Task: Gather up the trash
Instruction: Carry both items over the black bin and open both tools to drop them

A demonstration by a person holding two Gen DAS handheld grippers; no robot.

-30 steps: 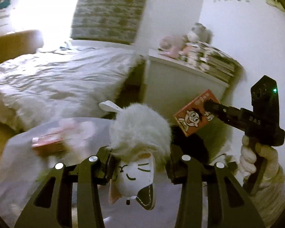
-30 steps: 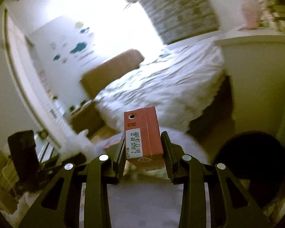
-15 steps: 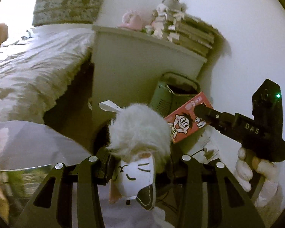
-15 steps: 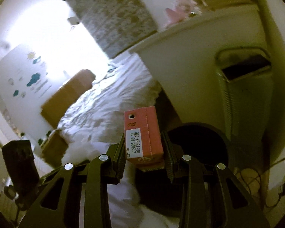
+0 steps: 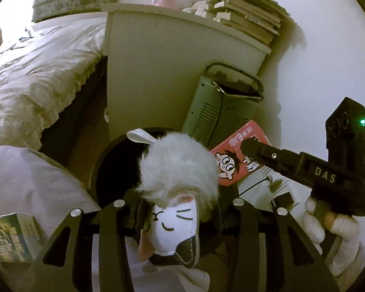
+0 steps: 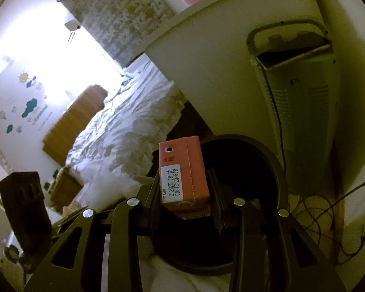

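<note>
Two hand-held tools hang over a round black bin (image 6: 233, 204) on a bedroom floor, each clamped on one item. The right tool (image 6: 186, 196) grips a small red drink carton (image 6: 182, 172) upright by its two narrow sides, near the base; in its own view the carton sits at centre with the bin's dark mouth spreading toward 3 o'clock. The carton looks light and stiff-walled but crushable (likely empty), so a low side grip suits it. The left tool (image 5: 180, 209) is closed on a fluffy white cat toy (image 5: 177, 177), soft and squashy, pinched at its middle with the face hanging down. From that view the bin (image 5: 102, 160) opens at 10 o'clock and the carton (image 5: 233, 163) lies at 2 o'clock.
</note>
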